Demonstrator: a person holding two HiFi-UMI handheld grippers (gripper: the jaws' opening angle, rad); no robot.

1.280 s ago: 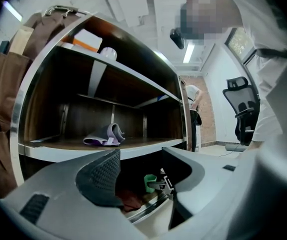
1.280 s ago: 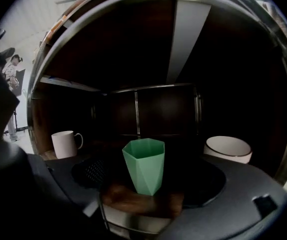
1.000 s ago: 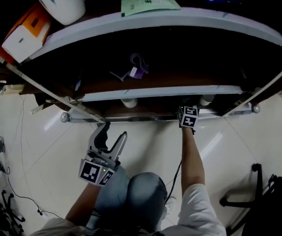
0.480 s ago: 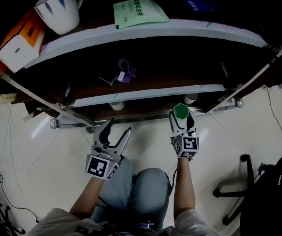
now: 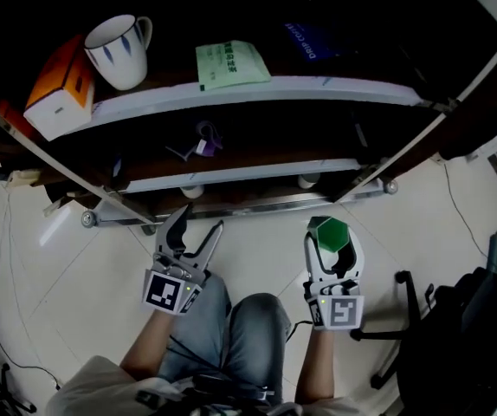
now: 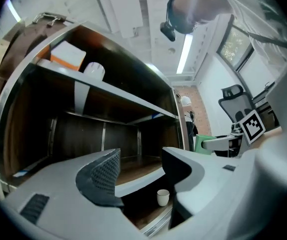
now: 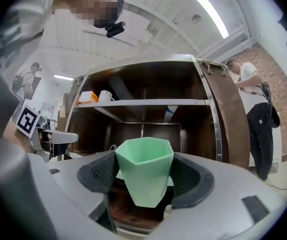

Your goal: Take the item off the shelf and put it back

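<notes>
A faceted green cup [image 7: 144, 176] stands upright between my right gripper's dark pads, which press on its two sides. In the head view that right gripper [image 5: 331, 250] hangs over the pale floor in front of the shelf [image 5: 257, 94], the green cup [image 5: 328, 234] at its tip. My left gripper [image 5: 195, 232] is beside it to the left, jaws apart and holding nothing. In the left gripper view the open jaws frame the lower shelf, and a small white cup [image 6: 163, 197] stands beyond them. The right gripper's marker cube [image 6: 251, 126] shows at the right there.
On the top board sit a white mug with blue marks [image 5: 120, 50], an orange and white box [image 5: 58, 94], a green packet [image 5: 229, 64] and a dark blue packet [image 5: 311, 40]. A purple clip-like item [image 5: 202, 139] lies on the middle board. A black chair base [image 5: 422, 319] stands at the right.
The right gripper came out from under the lowest board with the green cup and drew back towards me. The left gripper stayed open and barely shifted.
</notes>
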